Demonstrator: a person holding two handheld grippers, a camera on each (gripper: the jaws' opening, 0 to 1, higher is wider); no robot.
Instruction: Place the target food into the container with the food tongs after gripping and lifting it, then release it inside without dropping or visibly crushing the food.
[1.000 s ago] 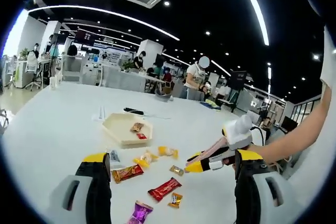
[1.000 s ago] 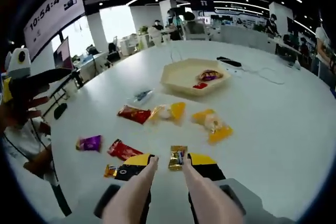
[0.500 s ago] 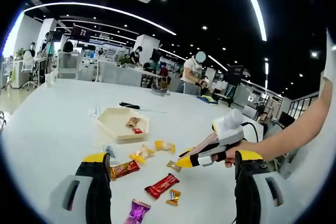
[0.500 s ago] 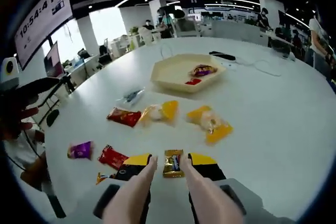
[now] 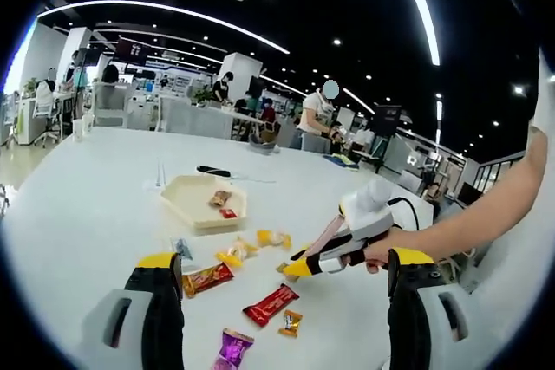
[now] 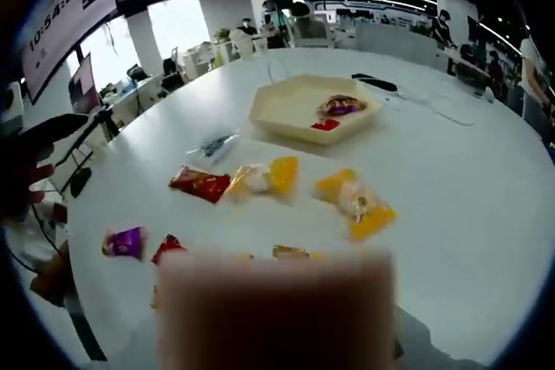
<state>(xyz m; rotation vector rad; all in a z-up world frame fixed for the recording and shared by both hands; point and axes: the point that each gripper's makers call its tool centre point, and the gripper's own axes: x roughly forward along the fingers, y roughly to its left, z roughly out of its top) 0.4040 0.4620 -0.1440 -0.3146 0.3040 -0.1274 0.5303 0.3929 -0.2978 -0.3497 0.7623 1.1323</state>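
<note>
The cream hexagonal tray (image 5: 201, 210) (image 6: 290, 112) sits far out on the white table, with two wrapped candies (image 5: 222, 200) (image 6: 336, 107) inside. In the left gripper view my right gripper (image 5: 297, 268) reaches in from the right. Its pink yellow-tipped tongs are drawn together on a small gold candy (image 5: 284, 266) (image 6: 290, 252). Whether the candy is off the table I cannot tell. In the right gripper view a blur covers the jaws just below that candy. My left gripper (image 5: 284, 259) is open and wide, holding nothing, well above the table.
Loose wrappers lie between me and the tray: a red one (image 5: 270, 304) (image 6: 167, 247), a purple one (image 5: 227, 348) (image 6: 124, 242), yellow packs (image 5: 238, 256) (image 6: 355, 201), a red-brown one (image 5: 208, 279) (image 6: 199, 184). A black item with cable (image 5: 212, 171) lies beyond the tray. People stand at the back.
The tongs have moved forward and closed in on the gold candy. A blur now covers the jaws in the right gripper view. The left gripper stays open.
</note>
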